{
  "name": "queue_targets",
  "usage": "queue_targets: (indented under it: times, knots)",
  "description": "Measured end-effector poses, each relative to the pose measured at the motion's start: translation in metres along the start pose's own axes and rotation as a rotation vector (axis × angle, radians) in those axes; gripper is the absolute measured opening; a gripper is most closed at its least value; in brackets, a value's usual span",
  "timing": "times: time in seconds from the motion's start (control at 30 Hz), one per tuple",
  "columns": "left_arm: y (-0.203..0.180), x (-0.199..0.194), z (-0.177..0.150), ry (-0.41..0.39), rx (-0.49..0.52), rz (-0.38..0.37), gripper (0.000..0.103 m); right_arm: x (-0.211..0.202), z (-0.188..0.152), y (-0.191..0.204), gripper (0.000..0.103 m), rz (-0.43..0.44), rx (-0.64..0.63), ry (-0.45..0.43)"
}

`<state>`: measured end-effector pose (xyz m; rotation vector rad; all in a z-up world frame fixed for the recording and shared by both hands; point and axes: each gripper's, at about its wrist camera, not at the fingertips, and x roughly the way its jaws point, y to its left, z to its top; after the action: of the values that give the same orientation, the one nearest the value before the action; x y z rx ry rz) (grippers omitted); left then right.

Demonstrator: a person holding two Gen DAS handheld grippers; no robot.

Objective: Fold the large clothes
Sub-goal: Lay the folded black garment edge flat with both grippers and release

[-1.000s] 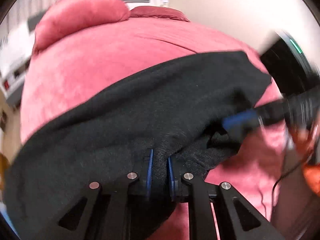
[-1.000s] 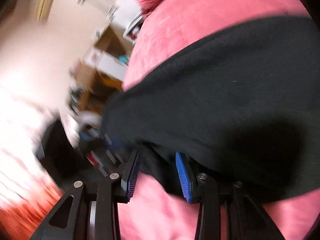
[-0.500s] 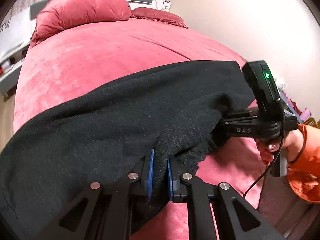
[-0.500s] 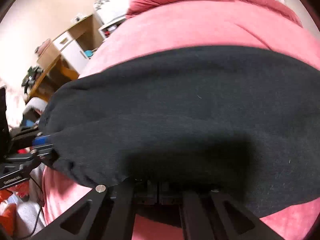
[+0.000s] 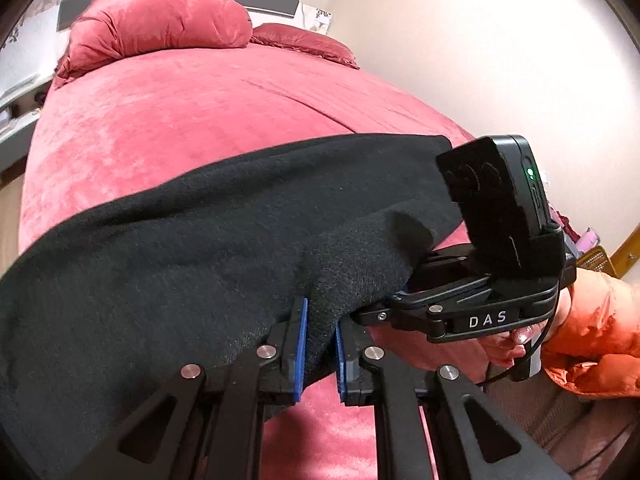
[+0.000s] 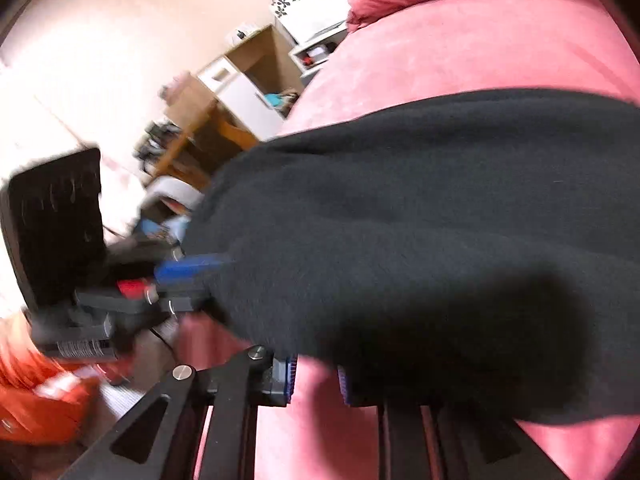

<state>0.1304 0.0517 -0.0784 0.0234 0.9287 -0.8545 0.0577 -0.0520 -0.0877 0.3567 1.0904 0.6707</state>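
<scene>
Black knit cloth (image 5: 208,240) lies spread across the pink bed (image 5: 180,120), its near edge lifted off the cover. The left claw (image 5: 319,344) pinches a fold of that edge tight between its blue pads (image 5: 300,344). The right claw (image 6: 316,376) has its jaws a little apart, having just been opening; the cloth drapes over its right finger, with bare bedcover showing in the gap. A hand (image 5: 508,344) in an orange sleeve (image 5: 592,328) grips the right tool. Pillows (image 5: 160,28) sit at the bed's far end.
</scene>
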Motion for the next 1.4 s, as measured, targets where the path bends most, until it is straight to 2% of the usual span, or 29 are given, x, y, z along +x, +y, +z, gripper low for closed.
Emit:
queue_targets:
  times: [0.1,0.2,0.33,0.4,0.43,0.47,0.5,0.57,0.6,0.67,0.73,0.77,0.83,0.87,0.93,0.97,1.0,1.07,1.13,1.27,1.4]
  knots:
    - [0.002,-0.008,0.002,0.013,-0.031,-0.07,0.012,-0.001,-0.002,0.01,0.017,0.117,-0.102,0.059]
    - [-0.003,-0.009,-0.001,0.034,0.005,-0.08,0.013,-0.004,-0.007,0.017,0.017,0.093,-0.185,0.077]
    - [-0.004,-0.014,-0.005,0.061,-0.02,-0.164,0.013,-0.001,-0.012,0.02,0.017,0.082,-0.207,0.094]
    - [-0.01,-0.02,-0.012,0.093,-0.004,-0.236,0.013,0.007,-0.021,0.028,0.017,0.074,-0.235,0.15]
    - [-0.015,-0.023,-0.015,0.112,0.014,-0.25,0.013,0.014,-0.029,0.033,0.016,0.063,-0.28,0.204]
    - [-0.02,-0.026,-0.019,0.13,0.044,-0.246,0.013,0.016,-0.032,0.035,0.015,0.023,-0.325,0.221]
    - [-0.024,-0.029,-0.023,0.142,0.08,-0.224,0.013,0.016,-0.035,0.037,0.015,-0.001,-0.344,0.218]
    - [-0.023,-0.034,-0.029,0.142,0.092,-0.187,0.013,0.009,-0.039,0.029,0.015,0.034,-0.288,0.194]
    - [-0.018,-0.036,-0.03,0.13,0.068,-0.17,0.013,0.007,-0.042,0.024,0.022,0.061,-0.247,0.194]
    - [-0.006,-0.04,-0.027,0.088,0.007,-0.134,0.017,0.01,-0.056,0.016,0.038,0.14,-0.165,0.262]
    - [0.0,-0.04,-0.022,0.036,-0.01,-0.027,0.019,0.003,-0.065,0.016,0.038,0.097,-0.182,0.25]
    - [-0.001,-0.037,-0.02,0.018,-0.004,0.02,0.022,-0.008,-0.063,0.017,0.038,0.083,-0.172,0.214]
    - [-0.003,-0.021,-0.019,0.022,0.006,0.11,0.032,-0.03,-0.056,0.013,0.038,0.119,-0.117,0.133]
    - [-0.004,-0.008,-0.02,0.049,0.005,0.138,0.037,-0.046,-0.049,0.009,0.038,0.146,-0.069,0.053]
    - [-0.006,0.025,-0.029,0.161,0.001,0.217,0.037,-0.068,-0.039,0.001,0.038,0.157,0.007,-0.069]
    - [-0.007,0.029,-0.033,0.164,0.0,0.24,0.037,-0.077,-0.033,-0.004,0.038,0.141,0.04,-0.117]
    - [-0.009,0.025,-0.034,0.135,-0.004,0.245,0.037,-0.083,-0.027,-0.008,0.038,0.104,0.062,-0.154]
    - [-0.008,0.015,-0.032,0.118,-0.036,0.22,0.037,-0.093,-0.013,-0.016,0.038,0.004,0.09,-0.206]
    - [-0.003,-0.002,-0.029,0.067,-0.051,0.187,0.038,-0.093,-0.001,-0.023,0.039,-0.054,0.093,-0.217]
    - [0.019,-0.018,-0.013,-0.005,-0.086,0.256,0.047,-0.059,0.044,-0.029,0.039,-0.166,0.051,-0.133]
    - [0.062,-0.011,0.012,-0.015,-0.192,0.319,0.047,-0.004,0.077,-0.012,0.039,-0.291,-0.129,-0.018]
